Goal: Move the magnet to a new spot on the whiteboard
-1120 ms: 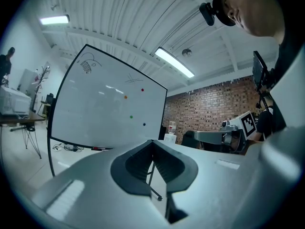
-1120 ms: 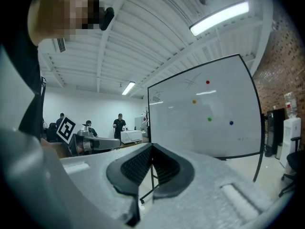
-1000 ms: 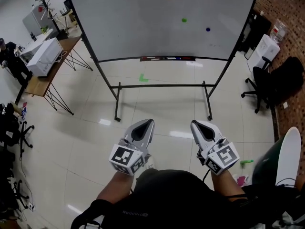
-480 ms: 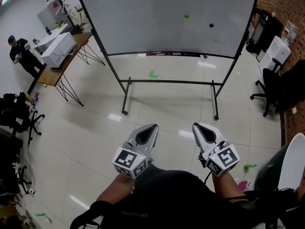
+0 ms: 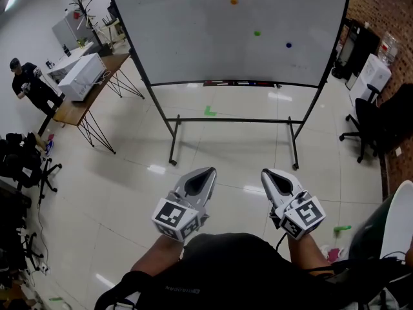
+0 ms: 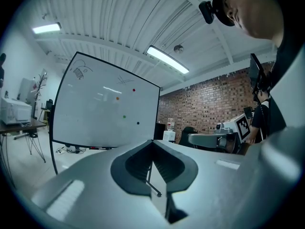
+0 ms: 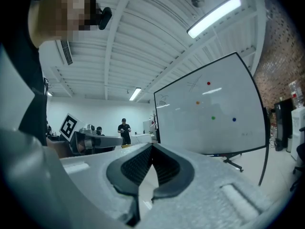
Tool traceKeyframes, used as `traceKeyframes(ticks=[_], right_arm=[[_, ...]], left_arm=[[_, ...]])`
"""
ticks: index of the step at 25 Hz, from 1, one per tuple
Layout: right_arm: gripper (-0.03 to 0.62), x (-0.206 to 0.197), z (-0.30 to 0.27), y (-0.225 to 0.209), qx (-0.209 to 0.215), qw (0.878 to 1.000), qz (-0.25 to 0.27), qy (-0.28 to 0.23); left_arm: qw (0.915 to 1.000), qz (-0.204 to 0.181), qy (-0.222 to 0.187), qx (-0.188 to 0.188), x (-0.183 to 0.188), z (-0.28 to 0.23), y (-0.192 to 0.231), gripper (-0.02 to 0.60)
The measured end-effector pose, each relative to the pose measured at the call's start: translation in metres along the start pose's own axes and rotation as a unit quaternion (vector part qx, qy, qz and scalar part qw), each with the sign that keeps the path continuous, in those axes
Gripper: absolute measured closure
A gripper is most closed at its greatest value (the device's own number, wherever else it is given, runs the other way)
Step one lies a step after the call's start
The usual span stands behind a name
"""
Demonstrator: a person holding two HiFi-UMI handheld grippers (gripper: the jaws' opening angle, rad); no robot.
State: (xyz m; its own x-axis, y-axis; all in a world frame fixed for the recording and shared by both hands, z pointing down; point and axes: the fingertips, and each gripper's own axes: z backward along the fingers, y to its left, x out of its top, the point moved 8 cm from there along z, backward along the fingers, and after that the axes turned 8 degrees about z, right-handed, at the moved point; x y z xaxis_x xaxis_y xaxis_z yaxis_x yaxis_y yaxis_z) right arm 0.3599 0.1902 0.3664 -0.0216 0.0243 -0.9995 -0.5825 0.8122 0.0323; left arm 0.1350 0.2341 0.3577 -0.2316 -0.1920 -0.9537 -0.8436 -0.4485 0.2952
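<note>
Magnets dotted the whiteboard (image 5: 193, 37): orange magnet (image 5: 233, 2), green magnet (image 5: 257, 33), blue magnet (image 5: 288, 44), all well apart from my grippers. Left gripper (image 5: 209, 170) and right gripper (image 5: 265, 172) had jaws pressed together on nothing. I judged any pick would need them opened before contact.

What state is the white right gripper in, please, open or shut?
Shut: the white right gripper shows its tips meeting in its own view, nothing between them.

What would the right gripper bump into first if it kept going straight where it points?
Nothing is close ahead of the right gripper. Going straight on, it would probably meet the whiteboard first, towards its left side, though the distance is hard to judge.
</note>
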Motion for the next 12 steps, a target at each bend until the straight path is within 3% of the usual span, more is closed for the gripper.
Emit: traceKeyframes(ticks=[12], right_arm=[[0.594,0.002,-0.029,0.042,-0.020,0.999,0.022,0.012]], left_arm=[[0.9998,0.006,-0.007,-0.018,0.005,0.027,0.041,0.565]])
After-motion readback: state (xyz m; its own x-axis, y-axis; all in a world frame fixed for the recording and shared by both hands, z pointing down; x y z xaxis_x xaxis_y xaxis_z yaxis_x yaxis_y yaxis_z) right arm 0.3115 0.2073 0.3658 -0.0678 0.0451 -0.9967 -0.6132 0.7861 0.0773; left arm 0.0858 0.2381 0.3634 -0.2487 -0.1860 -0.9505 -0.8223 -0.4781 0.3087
